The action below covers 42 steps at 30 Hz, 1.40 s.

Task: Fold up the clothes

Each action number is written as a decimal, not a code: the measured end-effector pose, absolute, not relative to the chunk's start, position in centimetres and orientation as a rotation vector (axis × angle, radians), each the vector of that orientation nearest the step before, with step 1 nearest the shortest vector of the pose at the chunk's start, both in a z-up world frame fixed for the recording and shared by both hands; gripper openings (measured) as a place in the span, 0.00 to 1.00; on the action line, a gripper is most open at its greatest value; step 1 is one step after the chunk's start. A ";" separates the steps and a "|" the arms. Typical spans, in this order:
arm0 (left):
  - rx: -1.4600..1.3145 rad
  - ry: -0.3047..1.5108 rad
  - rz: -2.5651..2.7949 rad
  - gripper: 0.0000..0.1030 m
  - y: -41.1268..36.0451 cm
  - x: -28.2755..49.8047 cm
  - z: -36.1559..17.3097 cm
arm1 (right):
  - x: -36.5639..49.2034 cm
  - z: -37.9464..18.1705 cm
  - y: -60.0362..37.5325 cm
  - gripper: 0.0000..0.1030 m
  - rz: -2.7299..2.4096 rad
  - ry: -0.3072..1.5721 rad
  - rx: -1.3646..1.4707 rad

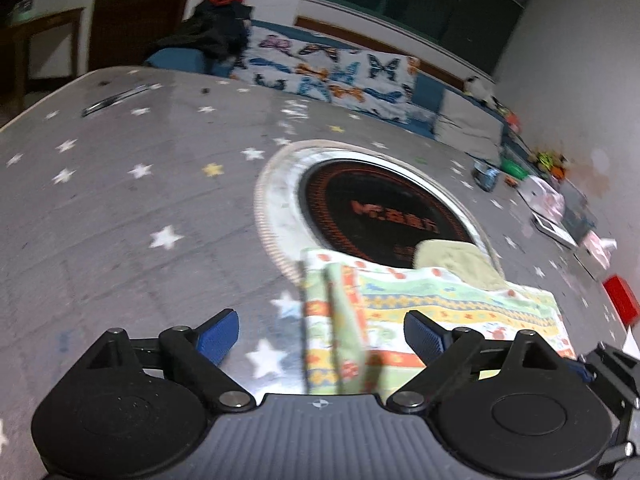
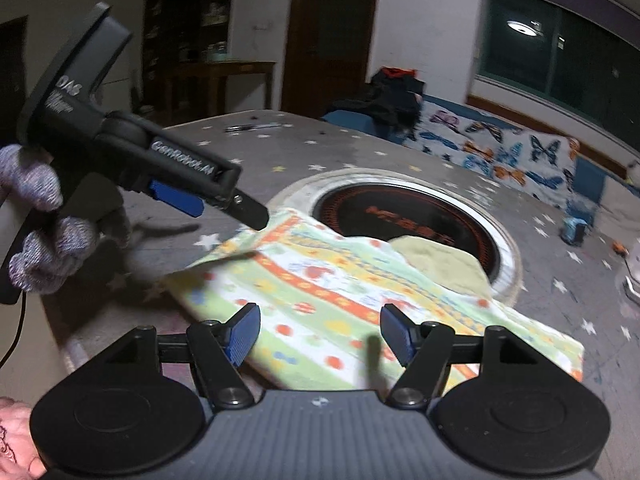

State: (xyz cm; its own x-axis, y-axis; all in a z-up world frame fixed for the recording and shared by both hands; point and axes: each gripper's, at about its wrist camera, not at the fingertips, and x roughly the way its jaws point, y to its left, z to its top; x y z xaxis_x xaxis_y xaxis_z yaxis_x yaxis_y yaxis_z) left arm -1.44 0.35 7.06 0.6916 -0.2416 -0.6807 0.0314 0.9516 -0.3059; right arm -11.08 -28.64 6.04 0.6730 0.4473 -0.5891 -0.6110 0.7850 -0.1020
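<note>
- Now my left claw (image 1: pixel 322 338) stands wide apart, with nothing between its blue pads (image 1: pixel 424 338); the left edge of the cloth (image 1: pixel 420 300) lies below the gap.
- My right claw (image 2: pixel 318 334) is apart too, less wide, and it grips nothing; the cloth is under it and does not touch the pads.
- The cloth is a striped, colourful piece with small red and orange shapes. It lies folded and nearly flat on the grey table (image 1: pixel 120 208) with printed stars.
- Its far edge lies over the rim of the round black cooktop (image 1: pixel 376 208) set in the table.
- A plain pale green cloth (image 1: pixel 460 260) peeks out from under the far side of the striped one, partly on the cooktop.
- In the right view I see my left claw from the side, held by my hand (image 2: pixel 36 220) in a knitted glove; its tip is above the left corner of the cloth.
- Behind the table there is a sofa (image 2: pixel 500 148) with a butterfly cover, and dark clothes (image 2: pixel 388 96) are heaped at its end.
- Small things lie at the right edge of the table, too blurred to name.
</note>
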 end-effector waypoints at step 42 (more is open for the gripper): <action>-0.768 0.916 -0.239 0.78 1.4 -0.1 5.3 | -11.9 8.2 -25.9 0.11 0.777 0.550 -0.202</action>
State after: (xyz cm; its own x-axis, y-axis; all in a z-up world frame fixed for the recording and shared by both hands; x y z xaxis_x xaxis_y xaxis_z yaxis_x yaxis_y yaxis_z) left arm -0.06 1.39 5.32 0.6049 -0.4941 -0.6245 -0.1267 0.7145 -0.6881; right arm -11.90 -25.95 8.17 0.5818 0.6087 -0.5395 -0.7113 0.7024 0.0254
